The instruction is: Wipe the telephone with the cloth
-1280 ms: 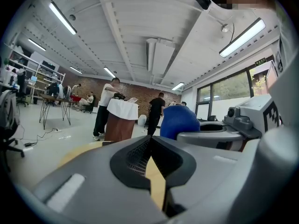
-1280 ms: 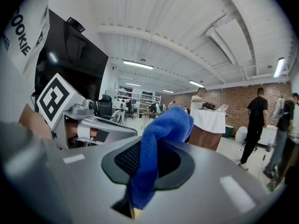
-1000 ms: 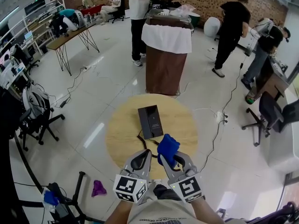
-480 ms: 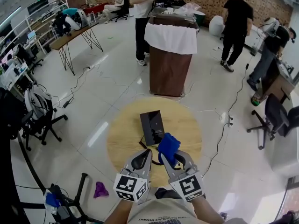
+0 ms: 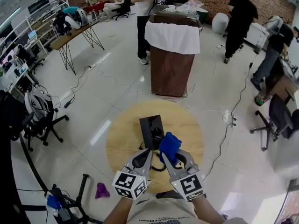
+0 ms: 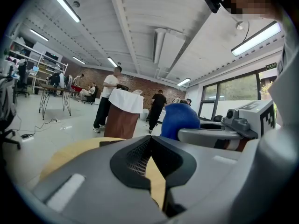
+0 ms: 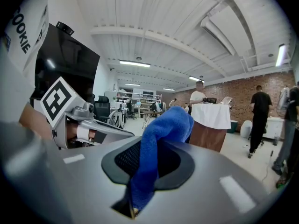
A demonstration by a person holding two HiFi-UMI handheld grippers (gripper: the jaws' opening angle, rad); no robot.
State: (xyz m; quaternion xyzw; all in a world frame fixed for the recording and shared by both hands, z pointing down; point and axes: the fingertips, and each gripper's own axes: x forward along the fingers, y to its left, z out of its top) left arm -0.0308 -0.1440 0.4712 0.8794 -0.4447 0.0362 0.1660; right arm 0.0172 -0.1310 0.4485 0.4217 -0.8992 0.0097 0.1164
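Left gripper (image 5: pixel 146 151) over near part of round wooden table (image 5: pixel 119 141), jaws pressed together, nothing between them. Black telephone (image 5: pixel 152 130) lies flat near table centre, just beyond both grippers' tips. Right gripper (image 5: pixel 165 156) just right of the left one, clamped on blue cloth (image 5: pixel 169 145); cloth bunches up past the jaws, by the telephone's near right corner.

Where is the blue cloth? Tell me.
The cloth sits clamped in the right gripper, just right of centre in the head view, above the round table, by the near end of the black telephone.
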